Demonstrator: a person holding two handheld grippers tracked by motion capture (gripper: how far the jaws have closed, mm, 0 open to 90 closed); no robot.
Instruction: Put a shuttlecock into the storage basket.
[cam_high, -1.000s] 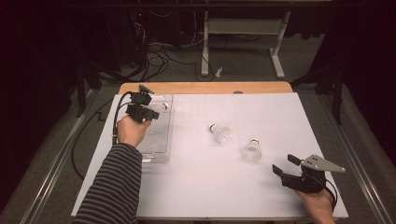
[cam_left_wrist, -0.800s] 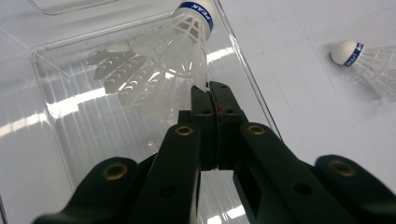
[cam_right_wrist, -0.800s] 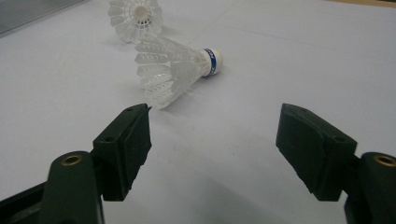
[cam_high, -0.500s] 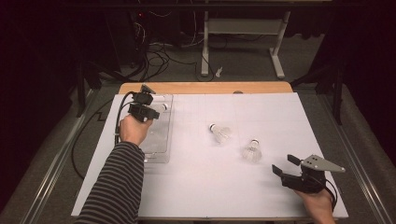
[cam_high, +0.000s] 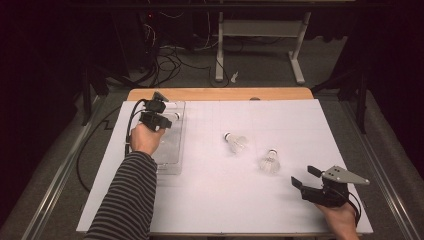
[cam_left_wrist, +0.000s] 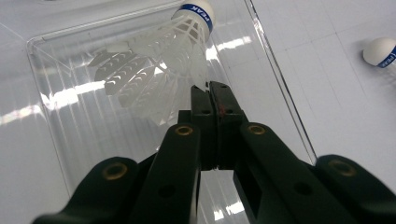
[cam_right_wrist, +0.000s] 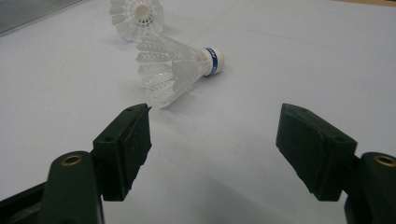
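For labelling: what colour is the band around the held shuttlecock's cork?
Blue band, clearest in the left gripper view.

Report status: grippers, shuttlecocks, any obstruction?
Left gripper shut on shuttlecock skirt edge, over clear tray. Right gripper open, empty, facing two loose shuttlecocks on white mat. Nothing blocking.

Dark room beyond the white-covered wooden desk (cam_high: 220, 94); grey carpet floor (cam_high: 260, 70), tangled black cables (cam_high: 170, 55) there, and a white metal table frame (cam_high: 257, 35) standing behind.
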